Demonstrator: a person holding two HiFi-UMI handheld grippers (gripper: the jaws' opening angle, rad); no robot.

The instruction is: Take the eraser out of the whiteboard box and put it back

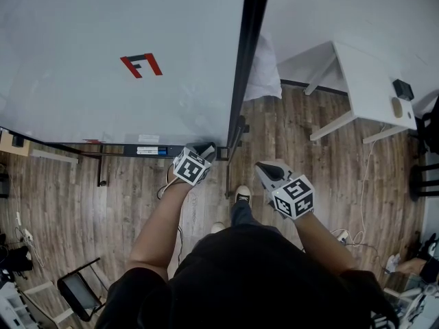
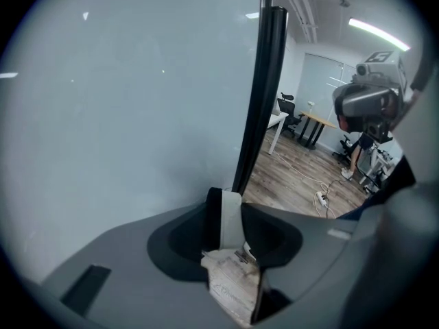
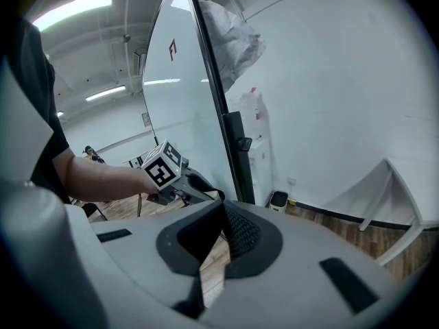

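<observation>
Person's dark top (image 1: pixel 260 273) in foreground. Right gripper (image 3: pixel 221 208) closed tip to tip, empty, above wood floor (image 1: pixel 329 177). Left gripper (image 1: pixel 204 149) clamped on eraser (image 2: pixel 232 283), worn label showing, at lower right corner of whiteboard (image 1: pixel 103 46), beside black tray (image 1: pixel 130 149).

The left tool (image 1: pixel 204 149) covers the right end of the long black whiteboard box (image 1: pixel 123 149); its label (image 1: pixel 152 150) is illegibly small.
</observation>
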